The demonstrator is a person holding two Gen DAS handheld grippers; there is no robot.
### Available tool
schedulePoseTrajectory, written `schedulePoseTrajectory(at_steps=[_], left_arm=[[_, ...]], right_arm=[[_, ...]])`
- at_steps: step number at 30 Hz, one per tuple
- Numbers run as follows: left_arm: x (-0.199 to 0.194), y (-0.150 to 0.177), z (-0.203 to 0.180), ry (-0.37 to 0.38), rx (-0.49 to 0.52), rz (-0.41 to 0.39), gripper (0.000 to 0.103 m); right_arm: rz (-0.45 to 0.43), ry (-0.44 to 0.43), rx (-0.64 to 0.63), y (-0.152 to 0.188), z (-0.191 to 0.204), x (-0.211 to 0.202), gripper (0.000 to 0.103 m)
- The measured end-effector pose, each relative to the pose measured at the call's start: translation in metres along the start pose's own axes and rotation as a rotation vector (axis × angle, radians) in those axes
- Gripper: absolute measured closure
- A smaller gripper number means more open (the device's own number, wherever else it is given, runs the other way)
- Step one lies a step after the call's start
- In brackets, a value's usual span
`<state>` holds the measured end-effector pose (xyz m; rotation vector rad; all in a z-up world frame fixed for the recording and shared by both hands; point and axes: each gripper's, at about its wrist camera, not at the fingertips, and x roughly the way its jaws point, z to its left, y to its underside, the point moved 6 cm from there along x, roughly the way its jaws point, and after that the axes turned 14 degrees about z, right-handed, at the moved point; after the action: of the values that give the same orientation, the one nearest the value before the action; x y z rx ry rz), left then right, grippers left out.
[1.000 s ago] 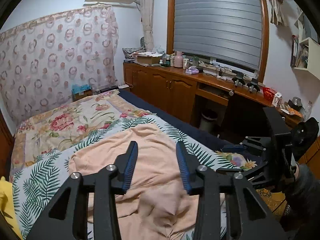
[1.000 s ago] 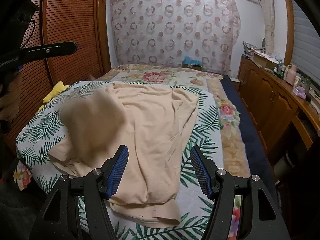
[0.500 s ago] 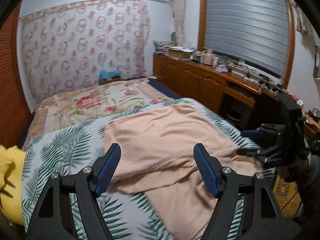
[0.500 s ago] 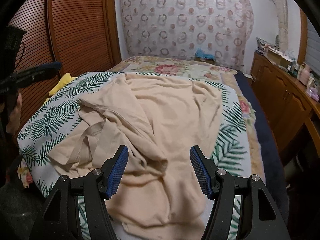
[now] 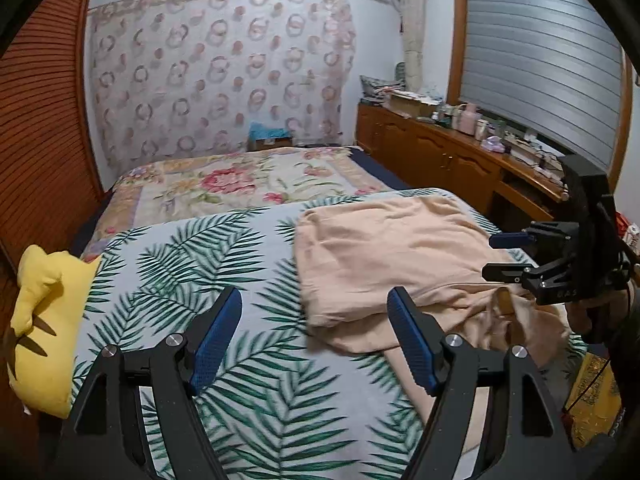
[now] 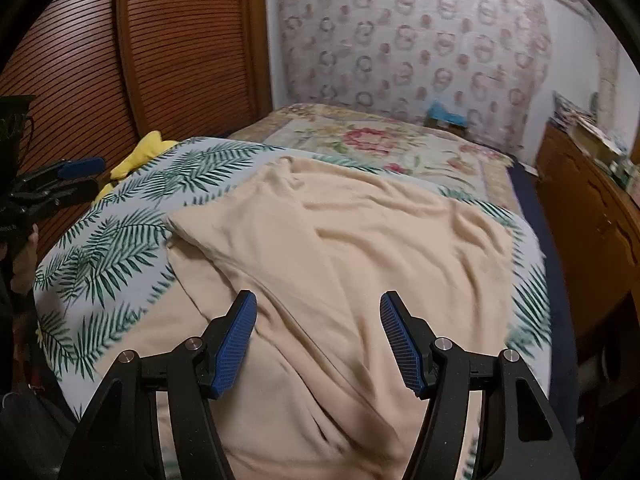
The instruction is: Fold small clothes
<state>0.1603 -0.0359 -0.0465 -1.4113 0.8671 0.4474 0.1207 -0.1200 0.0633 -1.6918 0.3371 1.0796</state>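
A lived-in bedroom in a home

A wide bed under a white leaf-print cover (image 5: 224,264) fills the room, a floral quilt (image 5: 240,184) spread at its far end. Behind the bed hangs a ring-patterned curtain (image 5: 216,72); to the bed's left stand brown slatted wardrobe doors (image 6: 168,40), and to its right a cluttered wooden sideboard (image 5: 440,156) runs beneath a shuttered grey window blind (image 5: 540,64).

Bare leaf-print sheet (image 5: 168,280) between yellow pillow (image 5: 44,320) and peach garment (image 5: 384,256).
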Motion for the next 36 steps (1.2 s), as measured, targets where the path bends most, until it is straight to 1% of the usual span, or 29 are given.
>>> schedulePoseTrajectory(at_steps=[7,15,19,25,30,34,35,36], left_arm=[[0.014,0.004,0.034,-0.020,-0.062,0.021,0.027],[0.029,0.013,0.074,-0.063,-0.114,0.057,0.027],[0.033,0.014,0.086,-0.076,-0.128,0.069,0.027],[0.033,0.019,0.097,-0.072,-0.150,0.080,0.027],[0.039,0.024,0.100,-0.065,-0.160,0.098,0.027],[0.040,0.022,0.099,-0.059,-0.152,0.103,0.027],[0.040,0.021,0.097,-0.058,-0.146,0.101,0.027],[0.040,0.019,0.096,-0.058,-0.142,0.100,0.027]], right_arm=[[0.032,-0.075,-0.077,-0.041,0.024,0.032,0.037],[0.084,-0.144,-0.172,-0.073,0.045,0.063,0.037],[0.114,-0.180,-0.221,-0.084,0.059,0.079,0.037],[0.168,-0.225,-0.278,-0.085,0.073,0.099,0.037],[0.199,-0.232,-0.318,-0.085,0.082,0.114,0.037],[0.177,-0.166,-0.360,-0.087,0.091,0.123,0.037],[0.173,-0.155,-0.367,-0.086,0.092,0.124,0.038],[0.165,-0.143,-0.372,-0.086,0.092,0.123,0.045]])
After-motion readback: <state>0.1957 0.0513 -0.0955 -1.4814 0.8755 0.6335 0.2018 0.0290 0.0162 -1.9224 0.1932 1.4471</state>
